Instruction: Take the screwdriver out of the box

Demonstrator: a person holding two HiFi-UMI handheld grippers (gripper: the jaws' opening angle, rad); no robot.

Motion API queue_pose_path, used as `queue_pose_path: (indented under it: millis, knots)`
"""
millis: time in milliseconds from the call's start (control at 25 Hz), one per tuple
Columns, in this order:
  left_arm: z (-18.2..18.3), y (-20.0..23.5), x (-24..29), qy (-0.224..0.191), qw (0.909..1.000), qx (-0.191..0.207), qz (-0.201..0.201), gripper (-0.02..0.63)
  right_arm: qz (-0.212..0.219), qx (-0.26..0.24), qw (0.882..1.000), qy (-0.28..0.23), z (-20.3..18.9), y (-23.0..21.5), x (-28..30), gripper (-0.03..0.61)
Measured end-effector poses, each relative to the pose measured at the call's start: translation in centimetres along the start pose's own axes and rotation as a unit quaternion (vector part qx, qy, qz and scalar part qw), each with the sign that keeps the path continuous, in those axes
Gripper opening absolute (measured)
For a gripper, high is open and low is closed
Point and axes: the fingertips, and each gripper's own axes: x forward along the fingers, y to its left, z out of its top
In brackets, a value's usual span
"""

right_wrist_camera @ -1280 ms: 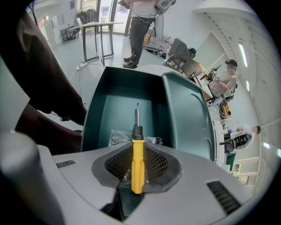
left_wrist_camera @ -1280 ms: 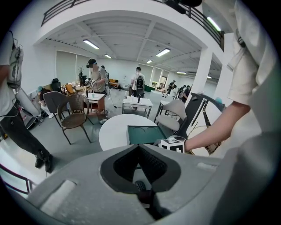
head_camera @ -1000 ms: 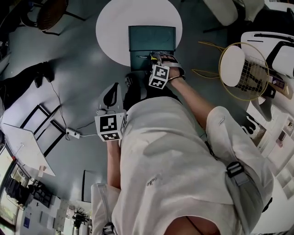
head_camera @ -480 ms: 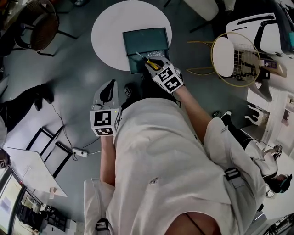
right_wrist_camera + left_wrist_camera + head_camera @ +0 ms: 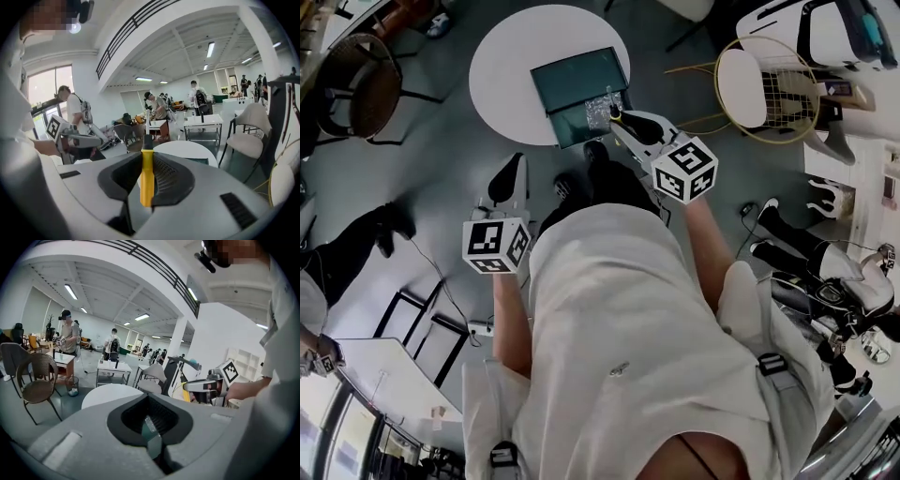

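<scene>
In the right gripper view my right gripper (image 5: 146, 187) is shut on a screwdriver (image 5: 146, 176) with a yellow handle. Its metal shaft points up and away from me. The head view shows the right gripper (image 5: 623, 125) lifted above the near edge of the open dark green box (image 5: 577, 86), which lies on a round white table (image 5: 502, 66). My left gripper (image 5: 512, 167) hangs lower at the left, off the table, with its jaws together and nothing between them. Seen from the left gripper (image 5: 151, 441), the right gripper (image 5: 206, 386) is at the right.
A gold wire chair (image 5: 759, 89) stands right of the table and a wicker chair (image 5: 356, 94) to its left. A cable and power strip (image 5: 478, 328) lie on the grey floor. Other people, tables and chairs (image 5: 201, 123) fill the room beyond.
My right gripper has risen out of the box with the screwdriver and rolled its wrist. The left gripper has lifted a little and tilted.
</scene>
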Motion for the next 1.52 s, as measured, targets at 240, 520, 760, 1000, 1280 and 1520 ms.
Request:
queue_pose_path:
  millis: [240, 520, 760, 1000, 1280, 1520]
  knots:
    - [2.1, -0.6, 0.1, -0.027, 0.9993, 0.002, -0.027, 0.009, 0.027, 0.04, 0.994, -0.097, 5.5, 2.1, -4.1, 0.08]
    - [3.8, -1.4, -0.1, -0.059, 0.9968, -0.012, -0.053, 0.009, 0.046, 0.046, 0.982, -0.179, 10.7, 3.6, -7.7, 0.078]
    - [4.5, -2.3, -0.1, -0.064, 0.9961, -0.008, -0.06, 0.009, 0.039, 0.038, 0.981, -0.188, 10.9, 3.5, -8.3, 0.077]
    - [4.6, -2.4, -0.2, -0.065, 0.9964, -0.007, -0.053, 0.009, 0.047, 0.041, 0.98, -0.187, 10.7, 3.7, -8.0, 0.077]
    - [4.6, -2.3, -0.3, -0.064, 0.9967, -0.006, -0.049, 0.009, 0.046, 0.039, 0.981, -0.184, 10.8, 3.8, -7.7, 0.077]
    - [4.8, -2.5, 0.1, -0.063, 0.9965, -0.006, -0.054, 0.009, 0.04, 0.044, 0.982, -0.181, 10.6, 3.3, -7.8, 0.077]
